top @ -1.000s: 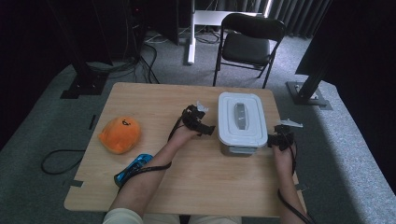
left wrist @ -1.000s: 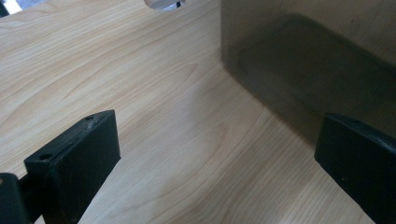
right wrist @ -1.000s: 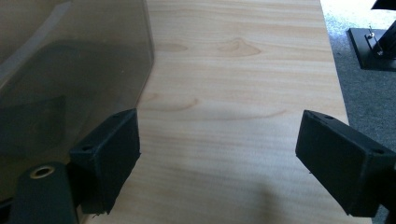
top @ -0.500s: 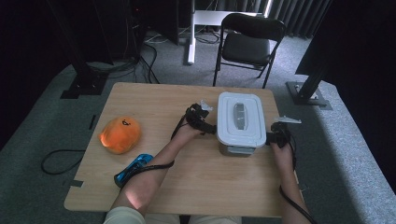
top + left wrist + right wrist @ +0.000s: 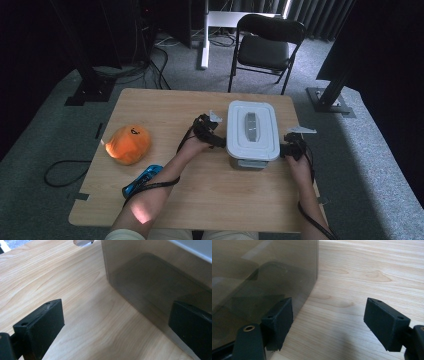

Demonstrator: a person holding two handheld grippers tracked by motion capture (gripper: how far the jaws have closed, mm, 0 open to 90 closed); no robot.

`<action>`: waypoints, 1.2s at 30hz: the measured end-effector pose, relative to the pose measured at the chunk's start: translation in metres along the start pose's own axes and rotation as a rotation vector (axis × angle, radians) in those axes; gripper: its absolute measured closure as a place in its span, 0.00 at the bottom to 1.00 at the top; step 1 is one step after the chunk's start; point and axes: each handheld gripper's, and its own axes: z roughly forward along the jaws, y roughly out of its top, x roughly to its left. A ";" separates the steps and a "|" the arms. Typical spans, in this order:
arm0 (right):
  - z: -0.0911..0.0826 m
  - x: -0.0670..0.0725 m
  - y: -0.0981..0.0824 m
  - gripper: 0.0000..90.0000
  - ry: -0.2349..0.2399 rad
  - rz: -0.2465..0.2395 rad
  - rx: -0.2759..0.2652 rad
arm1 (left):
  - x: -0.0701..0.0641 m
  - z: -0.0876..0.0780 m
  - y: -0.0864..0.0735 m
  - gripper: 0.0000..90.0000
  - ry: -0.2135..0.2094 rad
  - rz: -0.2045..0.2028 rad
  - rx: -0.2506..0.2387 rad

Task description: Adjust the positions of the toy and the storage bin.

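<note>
At the near side of the table [image 5: 200, 200] the person's forearms reach forward, and both grippers flank the lidded container [image 5: 252, 132] that sits right of centre: the left gripper [image 5: 217, 142] rests beside its left wall with jaws wide apart, the right gripper [image 5: 286, 149] beside its right wall, jaws apart and just closing a little, nothing clamped between them. Judging by this, the box has only been approached, its lid is on, and any lifting or opening is yet to come; farther left, the orange cap [image 5: 128, 144] and blue object [image 5: 142, 180] lie untouched
</note>
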 end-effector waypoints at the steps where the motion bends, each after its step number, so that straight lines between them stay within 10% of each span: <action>1: 0.000 0.002 0.000 0.26 0.007 -0.004 0.000 | 0.000 -0.001 -0.001 0.01 -0.001 -0.002 -0.001; 36: -0.020 0.057 -0.015 0.27 0.121 -0.157 -0.032 | -0.025 -0.066 -0.061 0.01 0.022 0.025 0.006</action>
